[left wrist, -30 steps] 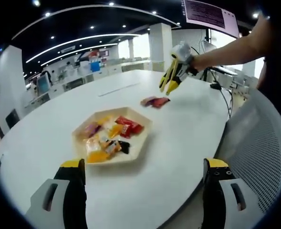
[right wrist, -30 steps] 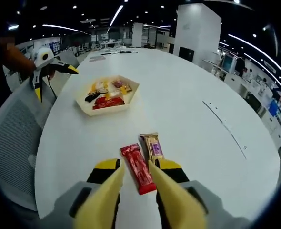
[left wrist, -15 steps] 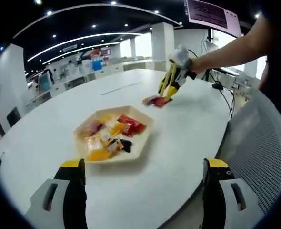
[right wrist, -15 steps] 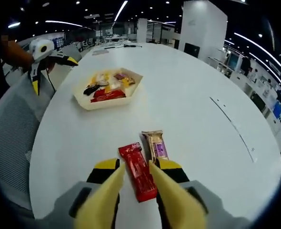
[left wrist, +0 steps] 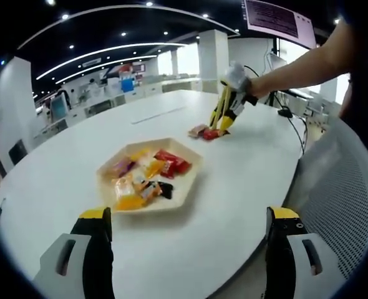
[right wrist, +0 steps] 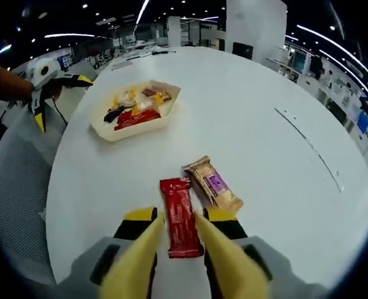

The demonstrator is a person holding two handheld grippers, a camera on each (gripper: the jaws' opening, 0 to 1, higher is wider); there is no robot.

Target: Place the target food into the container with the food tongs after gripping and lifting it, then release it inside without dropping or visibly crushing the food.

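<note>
Between the yellow fingers (right wrist: 148,240) of the right gripper (right wrist: 179,232) lies the red snack bar (right wrist: 180,215), flat on the white counter (right wrist: 265,168); the fingers stand on either side of its near end, parted about as wide as the bar, and whether they press on it cannot be told. Just beside it, to the right in the right gripper view, a tan snack bar with a purple label (right wrist: 213,184) lies at an angle, its far corner close to the red one. In the left gripper view the right gripper (left wrist: 225,118) comes down onto the same red snack bar (left wrist: 211,133), held by a person's bare arm (left wrist: 296,62).

Farther along the counter sits the shallow hexagonal tray (right wrist: 137,128), holding a red packet, a black one and several yellow and orange ones. The left gripper view shows this tray (left wrist: 187,187) nearer, in front of the left gripper (left wrist: 190,219), whose fingers (left wrist: 96,227) are spread wide apart with nothing between them. A grey mesh chair back (left wrist: 352,199) stands at the counter's edge.
</note>
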